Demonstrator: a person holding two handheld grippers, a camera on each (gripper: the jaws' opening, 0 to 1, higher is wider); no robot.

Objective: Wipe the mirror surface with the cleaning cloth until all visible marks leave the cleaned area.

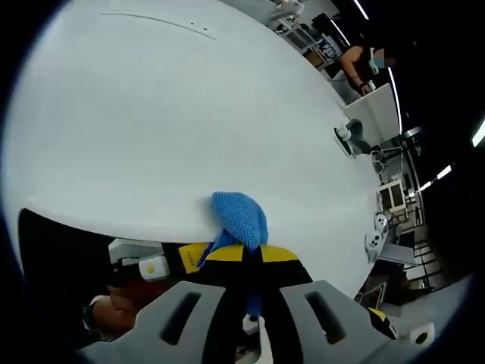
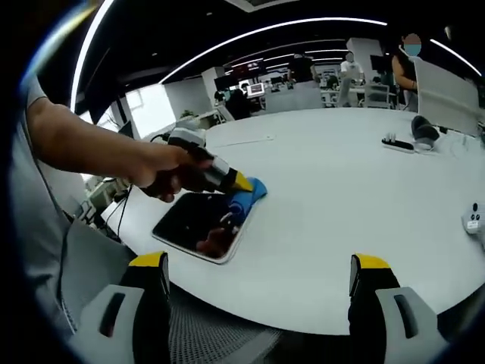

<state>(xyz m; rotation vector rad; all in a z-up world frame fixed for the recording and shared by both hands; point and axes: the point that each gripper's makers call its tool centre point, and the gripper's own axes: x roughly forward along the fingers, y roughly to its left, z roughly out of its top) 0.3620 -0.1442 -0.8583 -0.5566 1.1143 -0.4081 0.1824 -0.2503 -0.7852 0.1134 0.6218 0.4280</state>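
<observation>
Yellow-tipped jaws of the right hand-held gripper (image 2: 258, 284) sit nearest, spread wide with nothing between them, parked off the near counter (image 2: 356, 189) edge, probably to stay clear of the wiping. Past them, in the right gripper view, the mirror (image 2: 198, 226) lies flat near the counter's rim, dark glass reflecting a hand. The left hand-held gripper (image 2: 244, 184), held in a hand (image 2: 163, 176), presses the blue cloth (image 2: 248, 199) onto the mirror's far corner; the low angle suits a flat swipe. In the left gripper view the left hand-held gripper (image 1: 252, 258) is clamped on the cloth (image 1: 241, 218), which bunches up ahead of the jaws. That view confirms the grip but hides the glass under the cloth and jaws; the right gripper view gives the mirror's whole face. Marks on the glass can't be told from reflections. Judgement: wiping in progress, most of the surface apparently still to cover.
</observation>
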